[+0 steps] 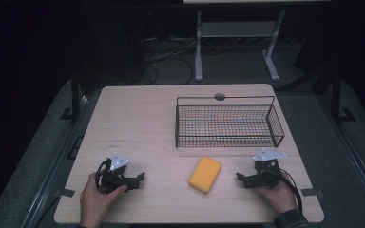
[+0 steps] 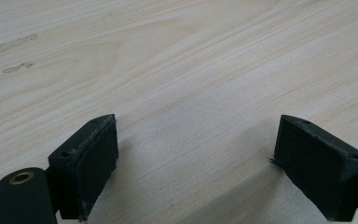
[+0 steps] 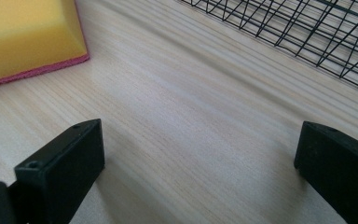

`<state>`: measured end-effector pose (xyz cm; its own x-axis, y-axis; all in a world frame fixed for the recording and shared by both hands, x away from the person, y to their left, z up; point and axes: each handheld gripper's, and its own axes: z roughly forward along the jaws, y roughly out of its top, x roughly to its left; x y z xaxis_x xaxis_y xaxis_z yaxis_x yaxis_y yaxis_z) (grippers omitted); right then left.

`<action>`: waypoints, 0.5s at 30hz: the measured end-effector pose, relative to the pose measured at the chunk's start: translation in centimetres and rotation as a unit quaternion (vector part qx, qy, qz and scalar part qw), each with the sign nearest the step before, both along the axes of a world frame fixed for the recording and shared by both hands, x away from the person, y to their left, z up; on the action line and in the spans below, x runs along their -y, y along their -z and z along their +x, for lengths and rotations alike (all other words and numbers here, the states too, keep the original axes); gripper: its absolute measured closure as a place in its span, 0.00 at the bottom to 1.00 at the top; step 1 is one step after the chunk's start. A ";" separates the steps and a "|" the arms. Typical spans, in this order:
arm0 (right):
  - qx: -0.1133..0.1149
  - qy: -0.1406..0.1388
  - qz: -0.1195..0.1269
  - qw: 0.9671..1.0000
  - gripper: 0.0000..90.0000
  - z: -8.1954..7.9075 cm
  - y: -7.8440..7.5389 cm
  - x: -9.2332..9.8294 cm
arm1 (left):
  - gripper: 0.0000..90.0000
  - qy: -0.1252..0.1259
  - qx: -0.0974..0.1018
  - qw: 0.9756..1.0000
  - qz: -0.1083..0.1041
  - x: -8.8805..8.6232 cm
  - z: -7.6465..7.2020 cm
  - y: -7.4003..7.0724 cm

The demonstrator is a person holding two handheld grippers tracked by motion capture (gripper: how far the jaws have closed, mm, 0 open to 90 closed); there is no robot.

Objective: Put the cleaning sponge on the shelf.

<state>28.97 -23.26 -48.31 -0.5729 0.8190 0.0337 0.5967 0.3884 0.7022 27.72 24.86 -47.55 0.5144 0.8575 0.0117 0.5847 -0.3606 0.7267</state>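
A yellow sponge point(image 1: 205, 174) with a thin red underside lies flat on the wooden table point(image 1: 142, 123), near its front edge. It fills the top left corner of the right gripper view as sponge point(image 3: 25, 37). My left gripper point(image 1: 140, 179) rests on the table at the front left, held by a hand, jaws wide apart over bare wood point(image 2: 191, 140). At the front right, my right gripper point(image 1: 240, 178) sits a short way right of the sponge, pointing toward it. Its jaws stand open with nothing between them point(image 3: 200, 154).
A black wire basket point(image 1: 228, 124) stands at the back right of the table, and its mesh point(image 3: 307, 32) crosses the top right of the right gripper view. Beyond the table is a dark floor with cables and a white table frame point(image 1: 237, 42).
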 end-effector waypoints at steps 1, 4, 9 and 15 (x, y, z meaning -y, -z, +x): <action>0.000 -0.001 0.000 1.000 0.01 0.0 0.0 0.0 | 0.14 0.000 0.000 1.000 0.000 0.0 0.0 0.0; -0.002 -0.006 -0.001 1.000 0.01 0.1 0.0 0.1 | 0.14 0.000 0.000 1.000 0.000 0.0 0.0 0.0; -0.009 -0.008 -0.011 1.000 0.18 0.0 -0.7 0.1 | 0.14 0.000 0.000 1.000 0.000 0.0 0.0 0.0; -0.022 -0.020 0.000 1.000 0.38 0.0 -1.6 0.2 | 0.14 0.002 -0.001 1.000 0.002 0.0 0.0 0.0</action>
<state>28.95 -23.43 -46.66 -0.6025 0.7958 0.0600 0.6113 0.4118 0.6758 27.73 24.90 -47.53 0.5174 0.8556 0.0143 0.5845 -0.3656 0.7244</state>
